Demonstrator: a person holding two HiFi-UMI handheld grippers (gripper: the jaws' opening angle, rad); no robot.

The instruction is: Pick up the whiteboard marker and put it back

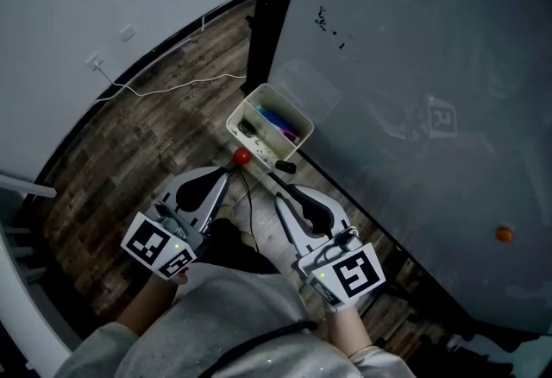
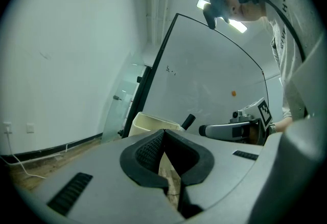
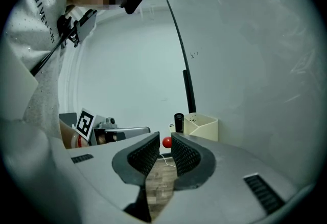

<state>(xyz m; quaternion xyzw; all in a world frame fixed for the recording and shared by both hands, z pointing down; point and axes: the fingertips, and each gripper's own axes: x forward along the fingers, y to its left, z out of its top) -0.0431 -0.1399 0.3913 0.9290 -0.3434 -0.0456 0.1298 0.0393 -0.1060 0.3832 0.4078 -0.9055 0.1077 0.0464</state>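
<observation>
A black whiteboard marker stands upright at the near corner of a cream pen box fixed to the whiteboard's lower edge. It also shows in the right gripper view as the marker beside the box, just beyond the jaws. My right gripper is open by a narrow gap with nothing in it, short of the marker. My left gripper is shut and empty, left of the box. A red ball sits at its tip.
The box holds blue and purple pens. An orange magnet sticks to the board. A white cable runs over the wood floor to a wall socket. The board's black frame post rises behind the box.
</observation>
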